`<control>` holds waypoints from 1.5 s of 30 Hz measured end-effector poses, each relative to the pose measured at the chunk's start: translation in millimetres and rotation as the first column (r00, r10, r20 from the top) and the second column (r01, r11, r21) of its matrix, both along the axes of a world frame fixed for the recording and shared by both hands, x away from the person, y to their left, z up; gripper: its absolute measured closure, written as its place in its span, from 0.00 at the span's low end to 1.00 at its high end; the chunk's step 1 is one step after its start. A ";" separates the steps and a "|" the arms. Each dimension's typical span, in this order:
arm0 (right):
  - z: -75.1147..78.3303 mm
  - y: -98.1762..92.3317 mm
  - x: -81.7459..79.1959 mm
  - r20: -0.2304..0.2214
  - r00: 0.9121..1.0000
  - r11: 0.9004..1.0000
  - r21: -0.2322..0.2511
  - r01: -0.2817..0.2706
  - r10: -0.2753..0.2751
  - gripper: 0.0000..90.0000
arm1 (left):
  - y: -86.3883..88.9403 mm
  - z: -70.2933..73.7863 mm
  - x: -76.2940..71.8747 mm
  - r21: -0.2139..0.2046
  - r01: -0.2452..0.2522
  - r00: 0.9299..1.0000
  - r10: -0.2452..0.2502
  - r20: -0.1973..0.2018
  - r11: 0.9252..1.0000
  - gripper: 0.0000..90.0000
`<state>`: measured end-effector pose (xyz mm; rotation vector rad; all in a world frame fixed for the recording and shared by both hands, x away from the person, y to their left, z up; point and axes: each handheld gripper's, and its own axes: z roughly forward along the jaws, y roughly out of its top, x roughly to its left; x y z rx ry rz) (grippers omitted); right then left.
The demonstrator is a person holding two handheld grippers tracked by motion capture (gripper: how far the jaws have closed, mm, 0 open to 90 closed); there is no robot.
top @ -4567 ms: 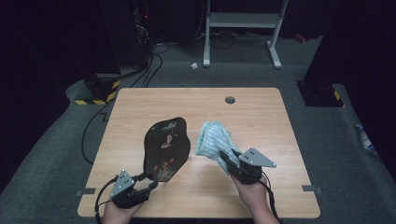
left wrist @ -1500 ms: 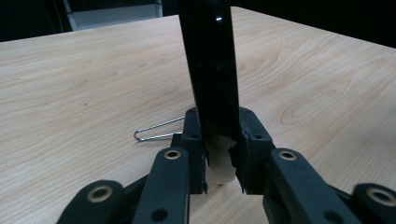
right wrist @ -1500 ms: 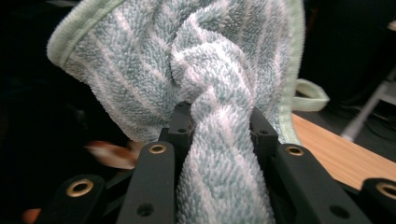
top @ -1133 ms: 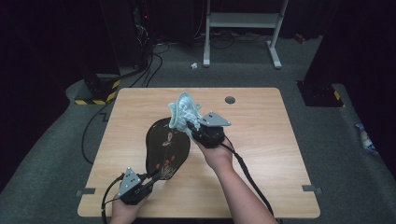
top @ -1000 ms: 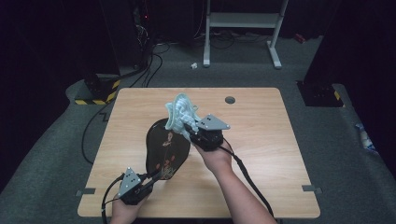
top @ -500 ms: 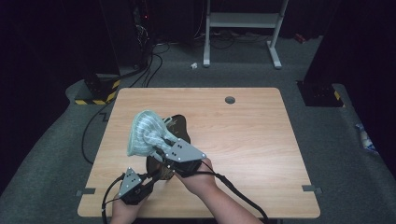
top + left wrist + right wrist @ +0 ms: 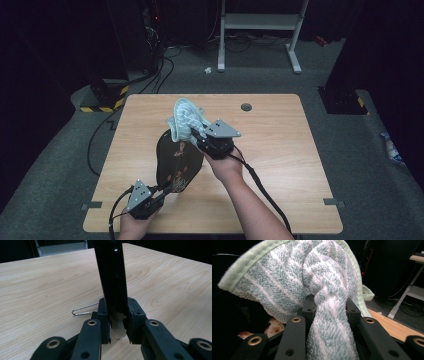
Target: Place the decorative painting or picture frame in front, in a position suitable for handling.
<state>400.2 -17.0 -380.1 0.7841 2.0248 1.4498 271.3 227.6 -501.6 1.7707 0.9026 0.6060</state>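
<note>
On the desk (image 7: 280, 150) the left tool (image 7: 161, 192) is closed on the near edge of a black plate (image 7: 176, 160), which it holds tilted up off the wood. In the left gripper view the plate (image 7: 111, 277) shows edge-on as a dark upright band running out of the top of the picture, so its face and its far rim are cut off there. The pads (image 7: 103, 315) press on both sides of it, and a pale patch shows on the rim between them. A thin wire clip (image 7: 83, 310) lies on the wood just behind the jaws.

The right tool (image 7: 196, 140) is clamped on a bunched blue-and-white striped cloth (image 7: 185, 120), which sits against the plate's far upper edge in the high view. How much of the cloth touches the plate cannot be told from above. In the right gripper view the cloth (image 7: 312, 285) blocks nearly everything ahead. The jaw tips are buried in its folds. A small bit of the plate's printed picture (image 7: 273, 327) shows under the cloth at lower left, too dim to read.
</note>
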 end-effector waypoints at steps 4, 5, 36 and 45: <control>3.6 8.4 -20.1 0.033 0.998 0.998 0.001 -0.059 0.059 0.77 | 0.1 0.0 -0.1 0.001 0.000 1.000 0.000 -0.001 1.000 0.84; 4.4 10.3 -24.9 0.037 0.997 0.997 0.004 -0.075 0.075 0.77 | -0.2 0.1 -0.1 0.001 -0.001 1.000 0.001 -0.001 1.000 0.84; -38.2 -15.8 14.0 -0.119 0.992 0.996 -0.082 0.029 -0.039 0.78 | 0.1 -0.1 1.2 -0.028 -0.005 1.000 0.004 -0.019 1.000 0.84; -36.4 18.3 -51.7 -0.084 0.980 0.982 -0.038 -0.186 0.182 0.78 | -0.7 0.6 1.5 -0.016 -0.008 1.000 0.007 -0.017 1.000 0.85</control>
